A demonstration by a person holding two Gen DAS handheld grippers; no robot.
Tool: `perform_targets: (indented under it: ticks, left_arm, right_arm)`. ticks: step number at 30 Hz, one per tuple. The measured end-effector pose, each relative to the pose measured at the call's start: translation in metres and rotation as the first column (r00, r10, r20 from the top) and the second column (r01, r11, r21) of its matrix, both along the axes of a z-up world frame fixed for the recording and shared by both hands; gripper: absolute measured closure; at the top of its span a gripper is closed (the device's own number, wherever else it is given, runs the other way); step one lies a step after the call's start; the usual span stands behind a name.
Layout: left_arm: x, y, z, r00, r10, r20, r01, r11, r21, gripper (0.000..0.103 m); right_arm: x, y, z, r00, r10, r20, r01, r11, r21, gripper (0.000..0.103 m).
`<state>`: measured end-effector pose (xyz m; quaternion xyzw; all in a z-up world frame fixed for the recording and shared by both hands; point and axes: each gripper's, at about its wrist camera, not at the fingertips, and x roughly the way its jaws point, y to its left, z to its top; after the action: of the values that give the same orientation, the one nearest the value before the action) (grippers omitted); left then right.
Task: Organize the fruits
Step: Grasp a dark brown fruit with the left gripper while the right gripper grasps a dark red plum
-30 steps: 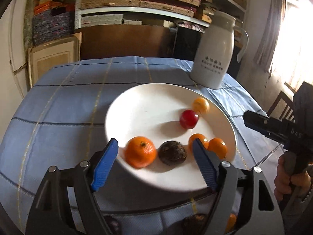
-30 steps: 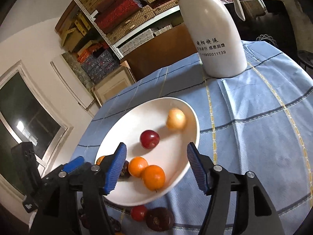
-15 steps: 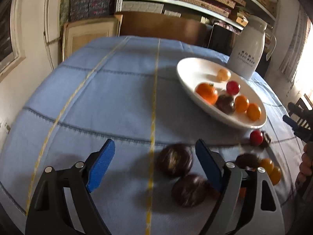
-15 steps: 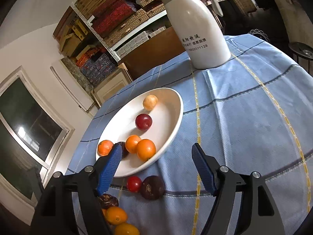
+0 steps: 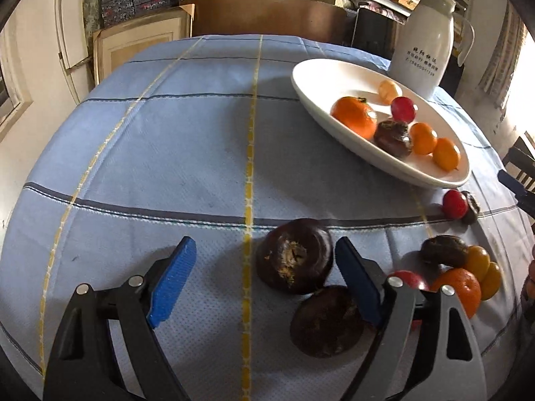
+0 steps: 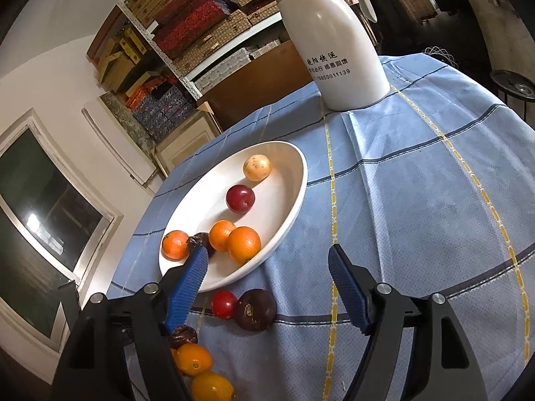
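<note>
Dark round fruit [image 5: 296, 260] between spread left tool [image 5: 264, 280] fingers, untouched, right tool [image 6: 267, 287] apart

1. The white jug [image 6: 334, 40] is showing two lines of dark Chinese characters on its side; I am not reading them with certainty.
2. Below them, the jug is carrying a number, seemingly 15850011139.
3. In the left wrist view the same print is appearing blurred and unreadable.

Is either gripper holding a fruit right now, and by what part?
No. The left gripper stands open around a dark fruit without touching; the right gripper is open and empty.
</note>
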<state>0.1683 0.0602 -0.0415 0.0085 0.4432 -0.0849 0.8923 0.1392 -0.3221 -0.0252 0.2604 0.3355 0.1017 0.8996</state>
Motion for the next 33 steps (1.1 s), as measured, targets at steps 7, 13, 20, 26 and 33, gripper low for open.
perform_targets:
  ticks: [7, 13, 20, 26, 33]
  left_arm:
    - [0.000, 0.003, 0.001, 1.000, -0.010, 0.014, 0.010, 1.000, -0.001, 0.045]
    - [0.000, -0.004, 0.002, 0.998, -0.054, 0.020, 0.054, 0.998, -0.008, 0.060]
    - [-0.001, -0.006, 0.002, 0.997, -0.072, 0.022, 0.072, 0.997, -0.019, 0.060]
    - [-0.001, -0.008, 0.002, 0.997, -0.071, 0.023, 0.072, 0.997, -0.007, 0.060]
    - [-0.001, -0.009, 0.002, 0.997, -0.072, 0.023, 0.072, 0.997, -0.002, 0.060]
  right_arm:
    - [-0.011, 0.006, -0.010, 0.997, 0.058, -0.045, -0.057, 0.998, 0.007, 0.028]
    - [-0.015, 0.031, -0.016, 0.987, 0.145, -0.071, -0.149, 0.987, -0.065, 0.030]
    - [-0.022, 0.054, -0.016, 0.986, 0.157, -0.061, -0.167, 0.958, -0.231, 0.035]
    - [-0.018, 0.073, -0.021, 0.976, 0.191, -0.100, -0.214, 0.914, -0.344, 0.051]
    - [-0.009, 0.080, -0.026, 0.973, 0.189, -0.130, -0.225, 0.895, -0.386, 0.061]
